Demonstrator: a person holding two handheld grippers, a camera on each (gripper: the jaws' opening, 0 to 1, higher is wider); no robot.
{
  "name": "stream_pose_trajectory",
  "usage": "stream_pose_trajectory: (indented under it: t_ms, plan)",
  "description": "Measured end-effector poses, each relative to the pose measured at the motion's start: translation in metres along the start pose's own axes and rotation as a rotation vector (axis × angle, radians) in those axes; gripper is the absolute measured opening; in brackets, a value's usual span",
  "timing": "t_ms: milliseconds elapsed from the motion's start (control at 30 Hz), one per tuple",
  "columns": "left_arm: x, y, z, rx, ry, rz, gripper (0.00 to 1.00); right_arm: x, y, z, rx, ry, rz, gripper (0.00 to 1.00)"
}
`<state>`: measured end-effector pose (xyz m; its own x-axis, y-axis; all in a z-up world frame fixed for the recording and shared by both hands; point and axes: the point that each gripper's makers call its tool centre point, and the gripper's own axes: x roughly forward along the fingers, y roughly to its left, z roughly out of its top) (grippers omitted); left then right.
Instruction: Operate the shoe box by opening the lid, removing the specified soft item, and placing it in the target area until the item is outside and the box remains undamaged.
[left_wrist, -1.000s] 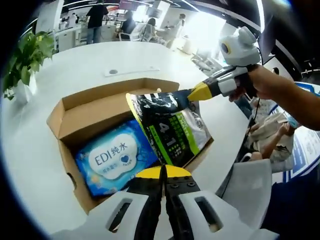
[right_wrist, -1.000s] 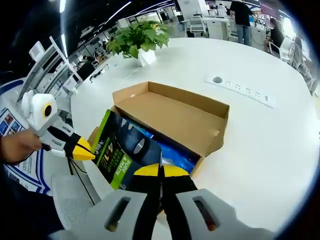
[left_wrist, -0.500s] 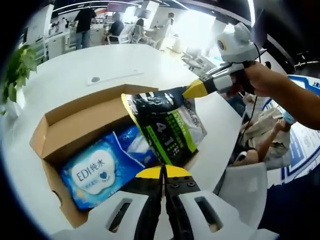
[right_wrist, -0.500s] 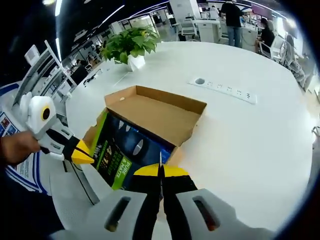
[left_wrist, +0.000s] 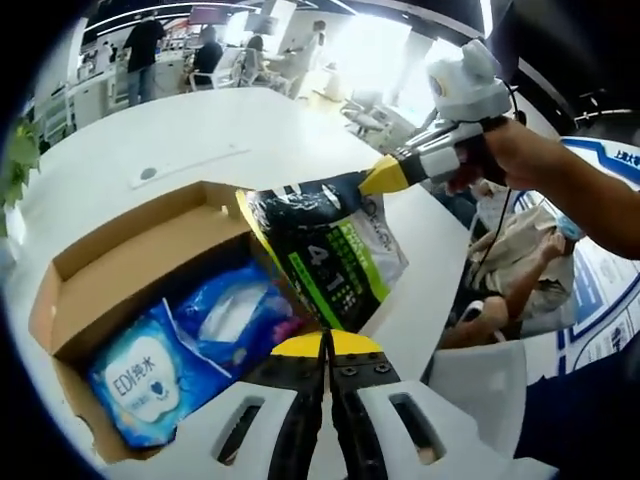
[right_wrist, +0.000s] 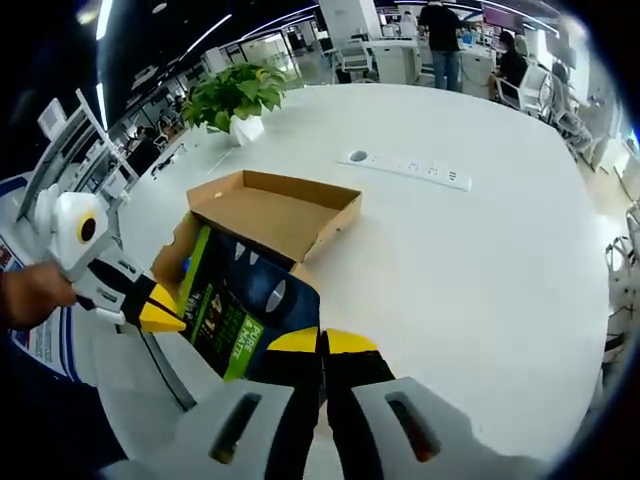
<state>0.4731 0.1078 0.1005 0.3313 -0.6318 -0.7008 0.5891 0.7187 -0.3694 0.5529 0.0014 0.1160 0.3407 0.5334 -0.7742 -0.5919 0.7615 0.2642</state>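
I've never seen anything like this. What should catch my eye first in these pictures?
Probably the black and green pouch, held up over the open cardboard box with a yellow-tipped hand-held gripper pinching its top corner and another shut on its lower edge. Below it in the box lie blue packs, one printed EDI. In the right gripper view, a potted plant stands far back on the big white table.

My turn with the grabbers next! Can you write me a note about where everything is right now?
Both grippers hold the black-and-green soft pouch, lifted over the open brown cardboard shoe box.
Left gripper: shut on the pouch's bottom edge.
Right gripper: shut on its top corner.
Two blue wipes packs lie inside the box.
Done: lid open, pouch raised.
Left: carry the pouch away and set it on the white table.
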Motion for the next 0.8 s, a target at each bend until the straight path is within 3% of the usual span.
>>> stream_pose_trajectory:
  t_ms: [367, 800]
  plan:
    - [0.033, -0.028, 0.005, 0.019, 0.022, -0.028, 0.0, -0.012, -0.032, -0.019, 0.021, 0.007, -0.027, 0.0]
    - [0.067, -0.038, -0.001, 0.003, 0.069, -0.028, 0.0, -0.008, -0.058, -0.042, 0.047, 0.029, -0.027, 0.0]
